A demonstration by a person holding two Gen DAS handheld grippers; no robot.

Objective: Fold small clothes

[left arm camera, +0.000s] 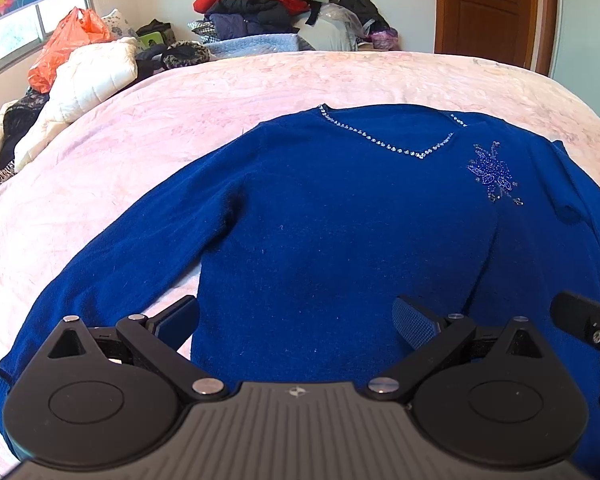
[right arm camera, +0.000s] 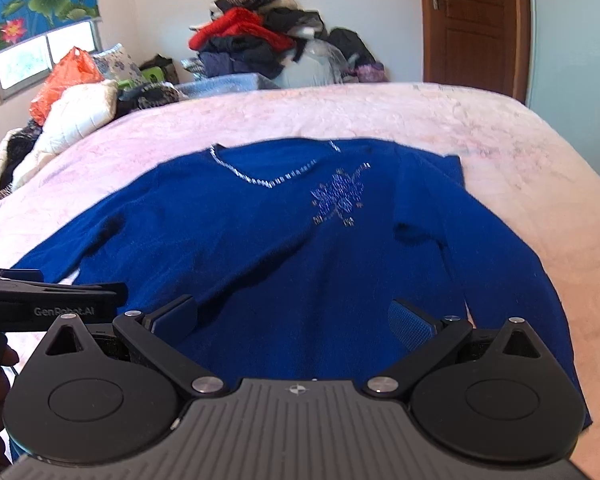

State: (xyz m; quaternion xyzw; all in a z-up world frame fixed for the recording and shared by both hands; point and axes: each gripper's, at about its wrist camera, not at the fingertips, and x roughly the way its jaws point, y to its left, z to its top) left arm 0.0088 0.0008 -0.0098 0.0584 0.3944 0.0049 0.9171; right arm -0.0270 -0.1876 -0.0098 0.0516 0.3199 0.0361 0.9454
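The left hand-held gripper (left arm camera: 296, 320) hovered released, jaws wide apart, over the hem of the blue sweater (left arm camera: 340, 220). The right hand-held gripper (right arm camera: 294, 320) was likewise spread, grasping nothing. The sweater lay face up on the pink bed (left arm camera: 180, 128), neckline toward 12 o'clock, a clothes pile (left arm camera: 256, 0) beyond.
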